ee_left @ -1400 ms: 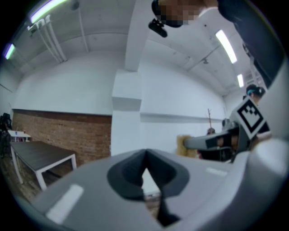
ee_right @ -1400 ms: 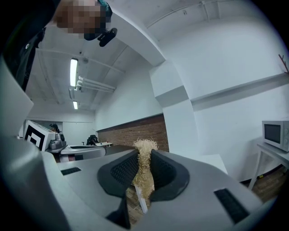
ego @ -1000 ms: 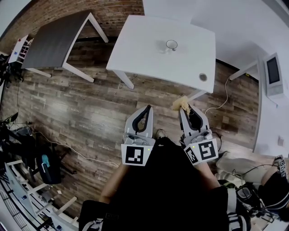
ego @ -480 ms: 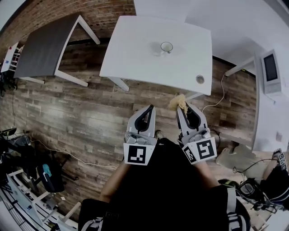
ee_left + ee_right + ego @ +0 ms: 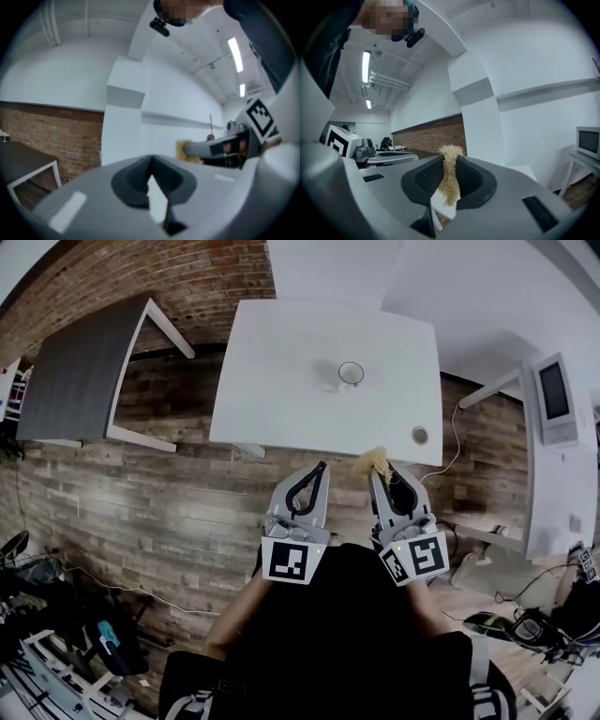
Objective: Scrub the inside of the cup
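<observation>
Straw scrubber (image 5: 449, 180): pinched between the pads of my right gripper (image 5: 450, 160) by a thin tuft; it may slip out under pressure.
Left gripper (image 5: 151, 161): shut tight, empty.
Cup (image 5: 352, 374): upright on the white table (image 5: 272, 399), well ahead, unheld; scrubbing one-handed could tip or slide it.

The head view looks steeply down over left gripper (image 5: 321, 466), right gripper (image 5: 382, 468) and far table (image 5: 281, 381). Each gripper view looks level along its jaws, close up; all share the brick wall (image 5: 141, 277).
</observation>
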Demonstrator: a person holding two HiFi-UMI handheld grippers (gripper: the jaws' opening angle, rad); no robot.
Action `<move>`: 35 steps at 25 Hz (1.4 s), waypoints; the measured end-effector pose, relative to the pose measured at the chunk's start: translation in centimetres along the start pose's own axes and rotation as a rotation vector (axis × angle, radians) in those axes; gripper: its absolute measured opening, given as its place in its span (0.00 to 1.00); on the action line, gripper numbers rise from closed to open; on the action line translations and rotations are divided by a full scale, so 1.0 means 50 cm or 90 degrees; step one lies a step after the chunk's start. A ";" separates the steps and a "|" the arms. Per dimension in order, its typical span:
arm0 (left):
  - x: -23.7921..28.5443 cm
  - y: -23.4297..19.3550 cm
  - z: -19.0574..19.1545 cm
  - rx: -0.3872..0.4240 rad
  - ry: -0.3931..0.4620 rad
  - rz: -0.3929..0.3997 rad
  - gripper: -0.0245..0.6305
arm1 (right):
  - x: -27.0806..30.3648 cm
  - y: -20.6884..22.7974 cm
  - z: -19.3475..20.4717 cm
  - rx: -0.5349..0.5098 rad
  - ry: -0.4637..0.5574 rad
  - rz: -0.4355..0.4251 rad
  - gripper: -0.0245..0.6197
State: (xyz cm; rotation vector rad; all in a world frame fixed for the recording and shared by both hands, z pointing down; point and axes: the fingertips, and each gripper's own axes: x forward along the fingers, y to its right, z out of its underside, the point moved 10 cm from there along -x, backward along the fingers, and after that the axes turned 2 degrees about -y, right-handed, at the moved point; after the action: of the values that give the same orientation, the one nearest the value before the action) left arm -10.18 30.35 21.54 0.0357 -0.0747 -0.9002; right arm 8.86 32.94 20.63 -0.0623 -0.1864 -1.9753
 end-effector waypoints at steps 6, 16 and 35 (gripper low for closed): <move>0.044 -0.073 0.013 0.002 -0.011 0.052 0.04 | 0.074 0.004 -0.008 0.006 -0.007 0.045 0.14; 0.110 -0.104 0.060 0.009 -0.030 0.103 0.04 | 0.129 0.039 0.021 0.021 -0.025 0.085 0.14; 0.346 -0.093 0.178 -0.019 -0.162 0.001 0.04 | 0.303 0.261 0.060 0.021 -0.076 -0.060 0.14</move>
State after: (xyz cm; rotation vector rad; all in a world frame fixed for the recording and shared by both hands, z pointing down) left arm -3.83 13.91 30.98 -0.1071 -0.2988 -0.9007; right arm 14.61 14.60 26.87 -0.1529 -0.3039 -2.0638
